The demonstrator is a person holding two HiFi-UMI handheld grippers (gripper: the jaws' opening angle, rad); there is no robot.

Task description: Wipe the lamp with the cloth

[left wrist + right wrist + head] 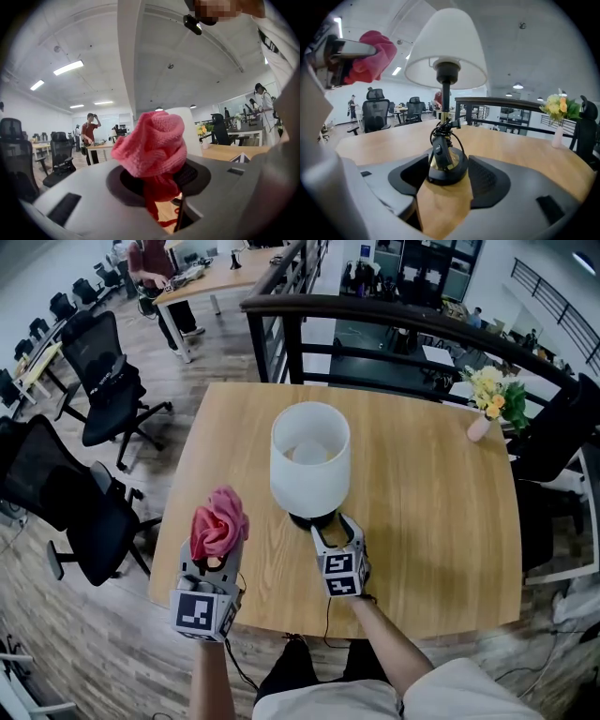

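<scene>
Right gripper view: the right gripper (pixel 443 174) gapes round the base of the lamp (pixel 446 70) on the table (pixel 525 150), no pinch. The left gripper (pixel 159 180) clamps the cloth (pixel 152 140) beside the shade (pixel 440 42); unbraced, a hard wipe could tip it.

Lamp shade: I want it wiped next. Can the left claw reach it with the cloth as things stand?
Probably yes. The left claw holds the pink cloth raised beside the shade, with nothing between them; the right claw sits low, open at the lamp base.
</scene>
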